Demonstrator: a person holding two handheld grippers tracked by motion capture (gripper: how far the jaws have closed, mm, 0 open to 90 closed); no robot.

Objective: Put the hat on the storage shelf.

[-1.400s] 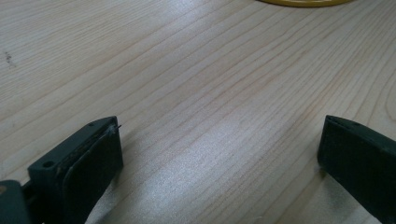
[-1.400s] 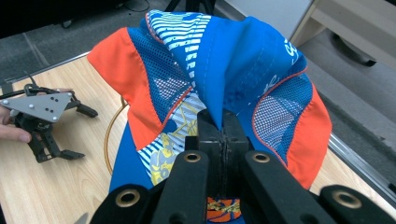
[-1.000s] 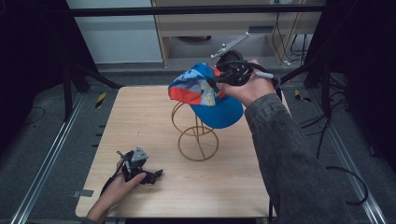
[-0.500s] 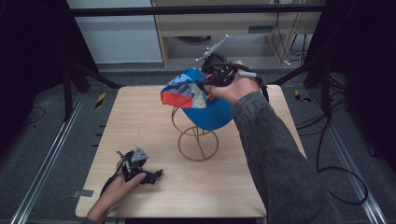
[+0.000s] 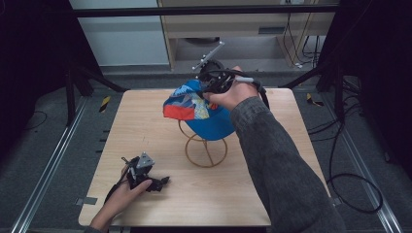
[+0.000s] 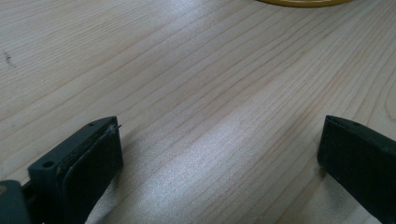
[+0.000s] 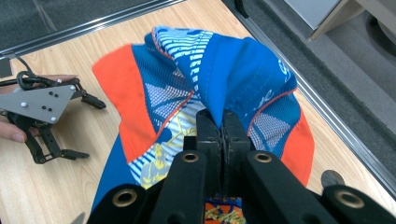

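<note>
Cap (image 5: pixel 204 109) brim leftward, claw-pinched (image 7: pixel 222 126).

On the wooden table (image 5: pixel 145 121), a blue and orange cap (image 5: pixel 197 109) sits over the top of a gold wire stand (image 5: pixel 206 150). The right gripper (image 5: pixel 210 90) is at the cap's 12 o'clock edge. The left gripper (image 5: pixel 154 182) rests on the table at 7 o'clock from the stand, well apart from it.

Cap over the stand, mid-table

The cap (image 5: pixel 204 109) sits on the wire stand (image 5: pixel 206 148) at the table (image 5: pixel 145 121) middle; the right gripper (image 5: pixel 210 87) at its far side, the left gripper (image 5: pixel 145 177) near-left on the tabletop.
</note>
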